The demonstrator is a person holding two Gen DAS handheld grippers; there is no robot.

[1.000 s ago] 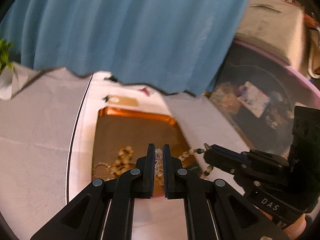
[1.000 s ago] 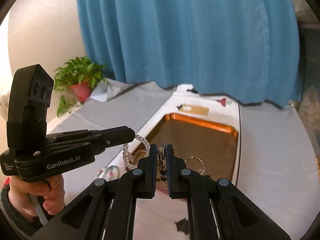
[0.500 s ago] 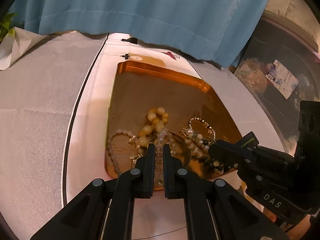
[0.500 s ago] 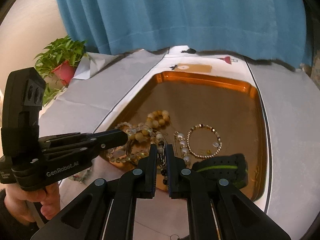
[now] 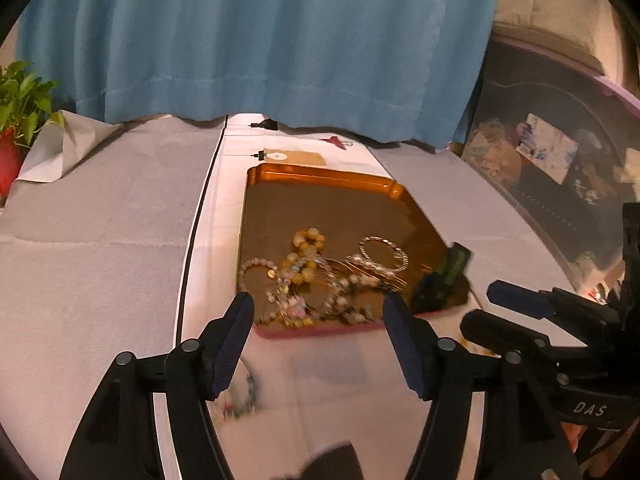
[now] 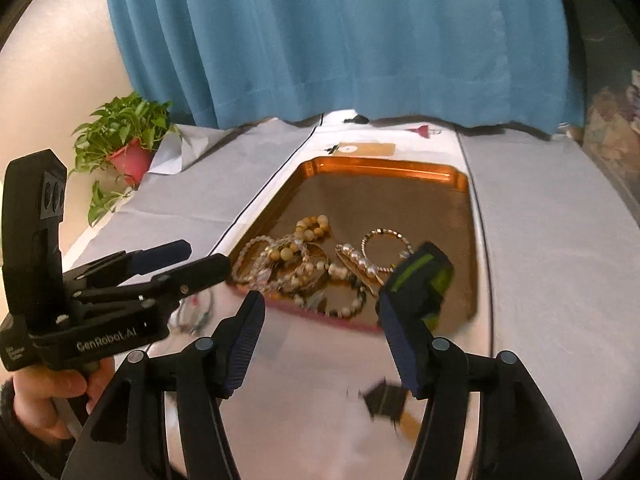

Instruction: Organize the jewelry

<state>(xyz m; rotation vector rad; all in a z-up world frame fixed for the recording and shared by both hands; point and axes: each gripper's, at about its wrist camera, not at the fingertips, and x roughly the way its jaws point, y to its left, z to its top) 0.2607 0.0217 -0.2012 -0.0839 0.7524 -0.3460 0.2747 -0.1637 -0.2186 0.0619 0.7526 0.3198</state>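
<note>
A copper tray [image 5: 320,174] [image 6: 384,166] lies on the white cloth and holds a heap of bead bracelets [image 5: 308,276] [image 6: 296,264], a thin ring bracelet [image 5: 382,254] [image 6: 386,248] and a black-and-green band [image 5: 444,276] [image 6: 420,280] at its right front corner. My left gripper [image 5: 318,320] is open and empty just in front of the tray's near edge; it also shows in the right wrist view [image 6: 176,264]. My right gripper [image 6: 320,316] is open and empty at the near edge; it also shows in the left wrist view [image 5: 500,312].
A loose bracelet [image 5: 240,392] [image 6: 196,312] lies on the cloth by my left fingers. A small dark item [image 6: 384,398] lies on the cloth near me. A tan tag [image 5: 292,157] sits behind the tray. A potted plant [image 6: 124,140] stands at the far left. A blue curtain [image 5: 256,40] hangs behind.
Both grippers were shut on bead bracelets held over the tray; now both are open, the bracelets lie in the heap, and the grippers have drawn back to the near edge.
</note>
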